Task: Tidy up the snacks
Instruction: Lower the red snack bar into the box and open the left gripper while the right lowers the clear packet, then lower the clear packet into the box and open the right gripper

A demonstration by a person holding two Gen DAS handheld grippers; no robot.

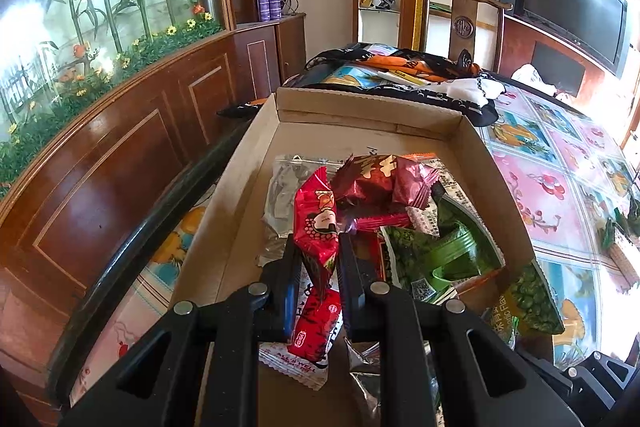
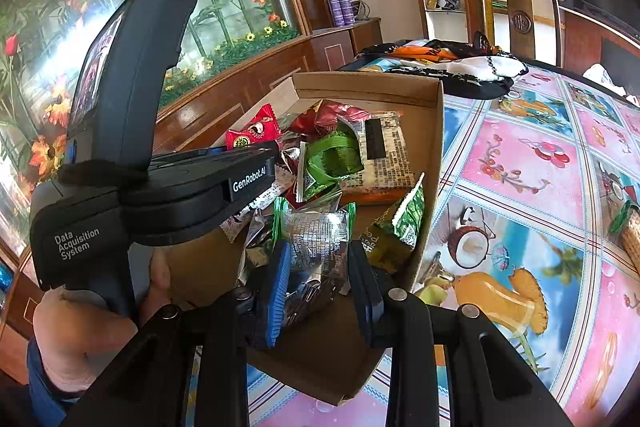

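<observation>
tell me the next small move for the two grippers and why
Probably open both and let go: the left gripper is shut on a red snack packet and the right gripper on a silver packet, both already over the cardboard box of snacks.

Bright daylight — left glare, perhaps window.

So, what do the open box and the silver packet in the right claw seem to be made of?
The open box looks like plain brown cardboard with a matte finish: its cut top edges are raw and its corners are folded. The silver packet seems to be metallised plastic film or foil: it is shiny and crinkled, mirrors the light and carries fine print. Which of the two it is cannot be told.
</observation>
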